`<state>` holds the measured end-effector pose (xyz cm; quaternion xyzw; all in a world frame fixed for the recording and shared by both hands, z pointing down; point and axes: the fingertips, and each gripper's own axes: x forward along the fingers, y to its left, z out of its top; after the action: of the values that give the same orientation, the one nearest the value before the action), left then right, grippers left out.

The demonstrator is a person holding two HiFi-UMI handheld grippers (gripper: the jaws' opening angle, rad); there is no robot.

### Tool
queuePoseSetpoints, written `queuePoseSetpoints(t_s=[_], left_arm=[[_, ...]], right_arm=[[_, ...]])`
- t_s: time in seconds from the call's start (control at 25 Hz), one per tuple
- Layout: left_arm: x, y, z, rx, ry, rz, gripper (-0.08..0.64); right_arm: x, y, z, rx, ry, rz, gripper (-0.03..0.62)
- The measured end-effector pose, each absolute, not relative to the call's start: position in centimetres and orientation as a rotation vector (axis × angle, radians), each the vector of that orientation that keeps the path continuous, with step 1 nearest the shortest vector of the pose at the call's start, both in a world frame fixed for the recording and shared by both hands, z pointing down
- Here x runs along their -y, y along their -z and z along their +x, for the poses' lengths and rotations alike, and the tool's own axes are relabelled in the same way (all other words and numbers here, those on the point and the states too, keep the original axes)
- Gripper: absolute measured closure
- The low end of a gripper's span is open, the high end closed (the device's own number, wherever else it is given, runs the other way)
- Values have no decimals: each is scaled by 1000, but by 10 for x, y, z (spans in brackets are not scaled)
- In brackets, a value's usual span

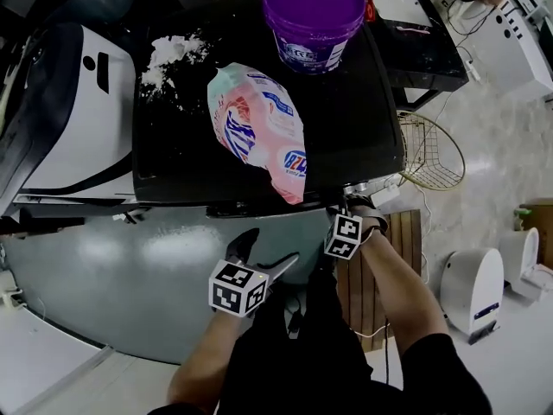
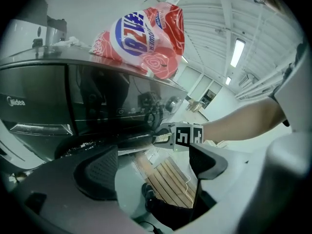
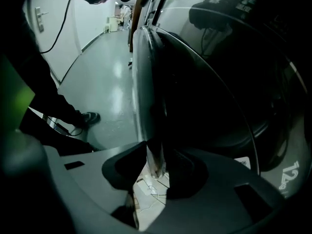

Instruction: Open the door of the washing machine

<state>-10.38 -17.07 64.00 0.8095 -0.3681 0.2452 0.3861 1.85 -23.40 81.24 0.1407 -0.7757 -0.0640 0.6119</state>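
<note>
Glossy dark glass and hard plastic make up the door (image 3: 209,101) of the washing machine (image 1: 354,119), which fills the space straight ahead of the right hand-held gripper (image 3: 156,162). Its curved rim (image 3: 144,91) runs down between that gripper's jaws, and the pads are clamped on that edge. The left hand-held gripper (image 1: 263,253) hangs just beside the right one, jaws apart with nothing between them and only floor beyond. Judgement: the door is rigid and hinged, light to swing but probably held by a latch, so it wants a firm, steady pull. The surface looks smooth, so a pinch on the thin rim could slip. The hold is best kept on the free edge of the rim, away from the hinge, and never on the glass. The machine should be heavy enough not to shift. Above the right hand-held gripper, a detergent pouch (image 1: 259,128) and a purple tub (image 1: 313,15) sit on the machine's top and could be jolted by a sharp tug.
</note>
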Motion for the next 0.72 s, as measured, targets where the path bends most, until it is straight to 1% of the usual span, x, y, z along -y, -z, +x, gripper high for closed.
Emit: queuePoseSetpoints(t_s=[0.2,0.52,0.72], left_arm=[[176,-640,-120,974,-622,2056,89],[166,-631,-126,980,-589,2069,95],[161,-636,-142,1011,-577,2059,97]], right_arm=[[235,-813,18,1787,92,372,459],[235,-807,19,1805,42,358,469],[236,-806,18,1797,9,343,474]])
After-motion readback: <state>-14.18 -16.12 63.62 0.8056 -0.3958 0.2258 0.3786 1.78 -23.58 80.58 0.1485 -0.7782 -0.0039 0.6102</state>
